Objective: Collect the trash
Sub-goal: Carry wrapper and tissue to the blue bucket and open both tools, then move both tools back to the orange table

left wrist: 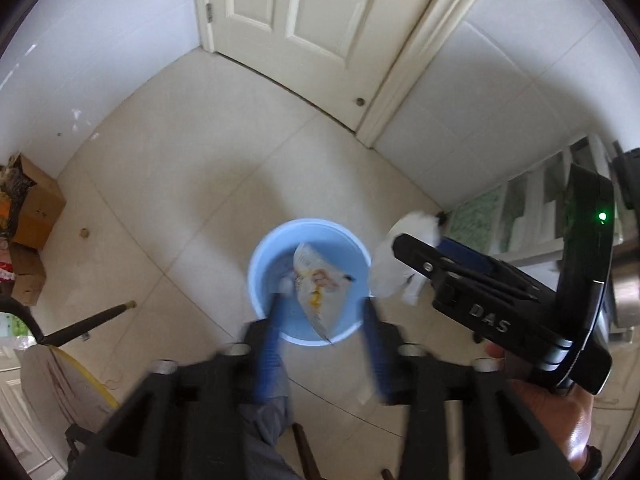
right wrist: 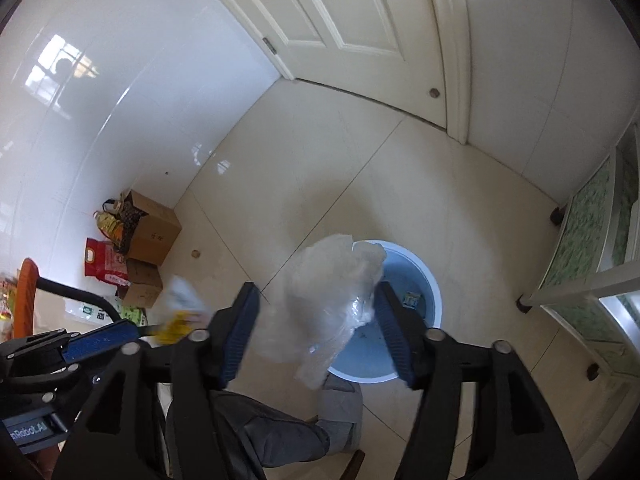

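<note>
The crumpled clear plastic bag [right wrist: 332,300] is surely very light and soft. It has no stiff part, it folds under any touch and its film is slippery, so it floats more than it drops. The best place to take it is the thick bunched part in the middle, not a loose edge. It looks milky and wrinkled, half transparent. It hangs between the blue-padded fingers of the right gripper [right wrist: 318,330], above the near rim of the round light-blue plastic bucket [right wrist: 434,300] that stands on the pale tiled floor [right wrist: 320,152]. These fingers stand wide apart and do not seem to press the bag, though it may touch one pad.

The flat printed paper wrapper [left wrist: 316,288], white with yellow and orange marks, is thin, a bit stiffer and also light. It leans inside the bucket. The left gripper [left wrist: 324,322] points down over the bucket, with its fingers apart and empty.
</note>
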Action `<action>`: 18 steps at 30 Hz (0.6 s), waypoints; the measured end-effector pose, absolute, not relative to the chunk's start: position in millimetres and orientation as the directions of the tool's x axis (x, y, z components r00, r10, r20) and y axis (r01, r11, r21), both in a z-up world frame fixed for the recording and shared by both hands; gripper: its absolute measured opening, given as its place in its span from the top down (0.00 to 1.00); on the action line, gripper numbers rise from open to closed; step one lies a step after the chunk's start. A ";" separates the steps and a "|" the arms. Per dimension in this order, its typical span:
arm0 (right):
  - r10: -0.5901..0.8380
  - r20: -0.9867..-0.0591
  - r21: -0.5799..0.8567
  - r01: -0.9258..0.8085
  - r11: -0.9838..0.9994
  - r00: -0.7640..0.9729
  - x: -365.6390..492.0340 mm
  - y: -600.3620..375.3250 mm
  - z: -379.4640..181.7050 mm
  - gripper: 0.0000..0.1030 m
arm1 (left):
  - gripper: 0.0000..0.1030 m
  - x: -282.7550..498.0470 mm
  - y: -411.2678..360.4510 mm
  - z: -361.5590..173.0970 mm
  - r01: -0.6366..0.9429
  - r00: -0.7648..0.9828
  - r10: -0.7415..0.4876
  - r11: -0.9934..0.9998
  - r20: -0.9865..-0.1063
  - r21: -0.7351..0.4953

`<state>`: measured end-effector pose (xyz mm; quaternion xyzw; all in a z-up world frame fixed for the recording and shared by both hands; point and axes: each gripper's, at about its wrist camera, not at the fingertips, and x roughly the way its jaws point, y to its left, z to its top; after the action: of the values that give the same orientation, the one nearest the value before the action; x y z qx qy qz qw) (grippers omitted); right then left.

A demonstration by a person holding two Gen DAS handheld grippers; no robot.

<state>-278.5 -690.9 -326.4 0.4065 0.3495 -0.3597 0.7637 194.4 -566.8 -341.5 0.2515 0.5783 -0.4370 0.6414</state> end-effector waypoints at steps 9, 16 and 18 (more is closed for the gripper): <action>-0.314 -0.827 0.346 0.863 0.369 0.466 -288.7 -678.9 -321.2 0.00 | 0.22 177.1 -588.7 -315.2 0.845 0.077 -0.299 0.526 -0.951 -0.097; -0.368 -0.790 0.345 0.852 0.394 0.490 -290.2 -640.7 -275.7 0.00 | 0.18 141.7 -529.5 -247.0 0.831 0.162 -0.404 0.548 -0.900 -0.097; -0.384 -0.776 0.340 0.845 0.414 0.501 -287.2 -627.1 -256.7 0.00 | 0.18 139.9 -506.2 -230.8 0.817 0.185 -0.429 0.567 -0.884 -0.104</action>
<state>-287.2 -627.1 -256.7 0.3725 0.3088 -0.3929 0.7820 139.9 -506.2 -230.8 0.2017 0.4813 -0.4192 0.7429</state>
